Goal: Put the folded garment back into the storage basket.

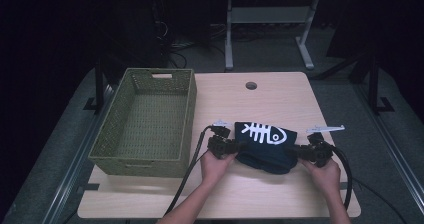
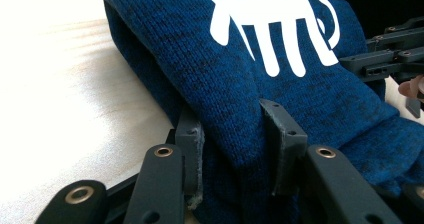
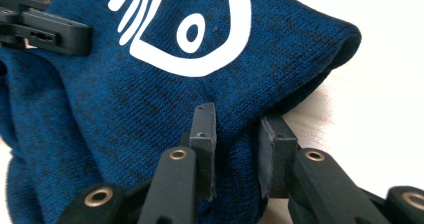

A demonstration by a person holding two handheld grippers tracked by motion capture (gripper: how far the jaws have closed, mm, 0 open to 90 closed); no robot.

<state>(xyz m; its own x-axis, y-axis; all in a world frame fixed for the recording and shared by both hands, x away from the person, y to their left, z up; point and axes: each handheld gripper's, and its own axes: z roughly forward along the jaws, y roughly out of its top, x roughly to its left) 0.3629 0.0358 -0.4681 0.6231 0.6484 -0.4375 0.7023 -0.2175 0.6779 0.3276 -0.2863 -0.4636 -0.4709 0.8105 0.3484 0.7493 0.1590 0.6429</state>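
Note:
A folded dark blue knitted garment (image 1: 265, 144) with a white fish-skeleton print lies on the light wooden table (image 1: 260, 194) in the high view. My left gripper (image 1: 231, 146) grips its left edge and my right gripper (image 1: 300, 151) grips its right edge. Seen from the left gripper view, my left gripper (image 2: 235, 154) has both pads pressed into a pinched fold of the blue garment (image 2: 240, 74). The right gripper view has my right gripper (image 3: 237, 139) shut on a bunch of the garment (image 3: 125, 109) near its folded corner.
A green woven basket (image 1: 187, 119) stands on the table's left half, just left of the left gripper. A round cable hole (image 1: 251, 85) sits at the table's far side. Black cables trail from both grippers toward the front edge.

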